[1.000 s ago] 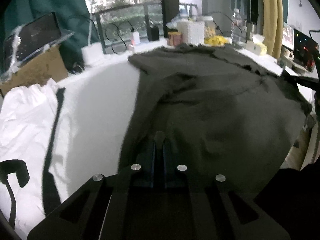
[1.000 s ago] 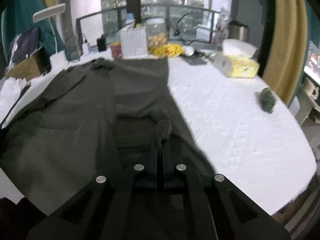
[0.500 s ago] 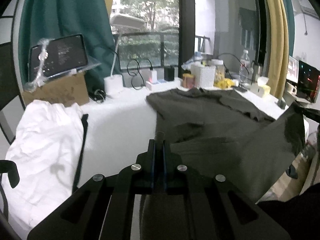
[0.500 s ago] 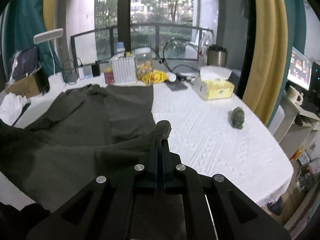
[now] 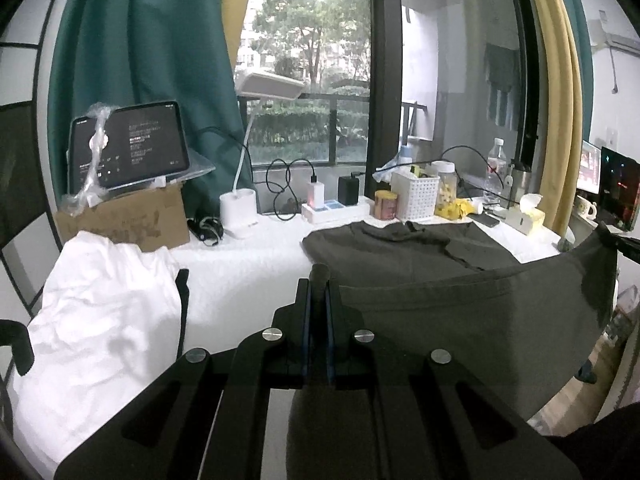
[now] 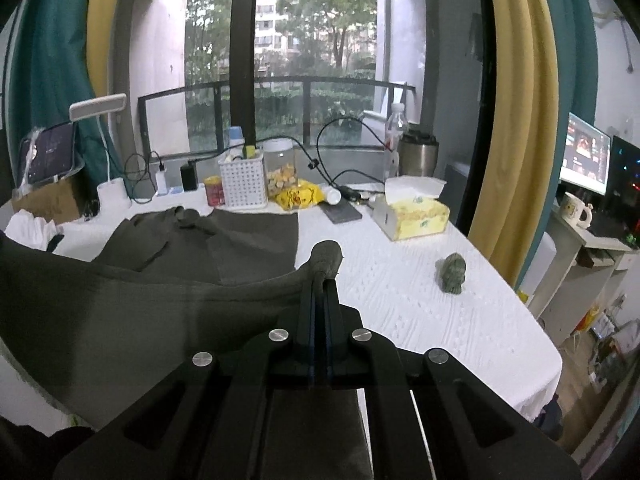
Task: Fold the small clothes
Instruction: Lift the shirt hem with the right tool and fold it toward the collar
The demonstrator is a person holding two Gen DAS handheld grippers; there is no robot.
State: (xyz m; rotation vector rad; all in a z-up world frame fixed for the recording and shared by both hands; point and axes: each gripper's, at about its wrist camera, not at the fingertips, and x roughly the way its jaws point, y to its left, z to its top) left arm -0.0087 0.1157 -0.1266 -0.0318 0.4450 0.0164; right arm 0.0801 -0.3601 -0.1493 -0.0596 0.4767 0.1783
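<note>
A dark olive shirt (image 5: 460,312) lies with its collar end on the white table (image 5: 240,276), while its near hem is lifted and stretched taut in the air. My left gripper (image 5: 318,280) is shut on the hem's left corner. At the far right edge of the left wrist view the cloth runs up to the other gripper (image 5: 624,244). In the right wrist view the same shirt (image 6: 132,320) hangs to the left, and my right gripper (image 6: 325,270) is shut on its right hem corner, which bunches over the tips.
White clothes (image 5: 100,320) are piled at the left. Along the table's far edge stand a cardboard box with a tablet (image 5: 128,152), a lamp base (image 5: 238,214), a white basket (image 6: 243,184), a jar and a tissue box (image 6: 412,212). A small grey-green figurine (image 6: 454,272) sits right.
Both grippers have risen with the hem, lifting the shirt's near half off the table and pulling it taut between them. The views have tilted upward toward the window.
</note>
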